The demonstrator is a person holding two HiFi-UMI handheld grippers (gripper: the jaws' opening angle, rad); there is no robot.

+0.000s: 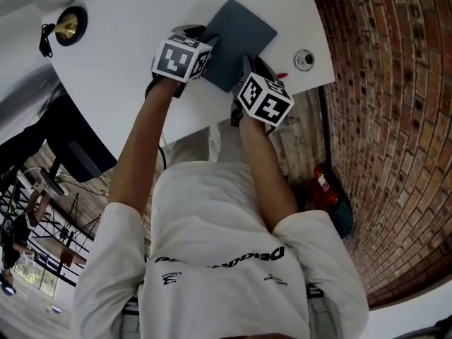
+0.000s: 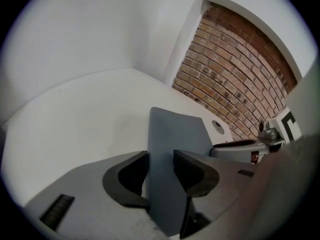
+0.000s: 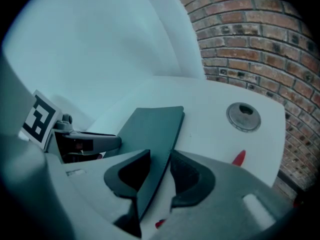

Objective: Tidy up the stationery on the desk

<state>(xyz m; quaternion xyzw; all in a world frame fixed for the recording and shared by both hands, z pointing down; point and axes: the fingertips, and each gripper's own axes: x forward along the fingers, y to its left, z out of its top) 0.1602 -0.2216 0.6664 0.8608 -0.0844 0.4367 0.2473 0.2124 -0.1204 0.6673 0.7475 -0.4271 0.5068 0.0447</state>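
Grey notebook (image 1: 244, 37) lying flat on the white desk (image 1: 134, 69), near its front edge. The left gripper (image 2: 161, 165) and the right gripper (image 3: 160, 166) each straddle one near edge of the notebook. Both pairs of jaws stand apart, with the cover between the pads and no visible clamping. A round metal grommet (image 3: 243, 117) sits just beyond on the right.

A white desk (image 1: 127, 76) meets a red brick wall (image 1: 395, 133) and a plain white wall (image 2: 100, 29).

Desk (image 1: 127, 55) left of notebook (image 1: 240, 37) free for passage — grommet (image 1: 304, 59), red pen (image 3: 239, 157), brick wall (image 1: 395, 119) crowd right
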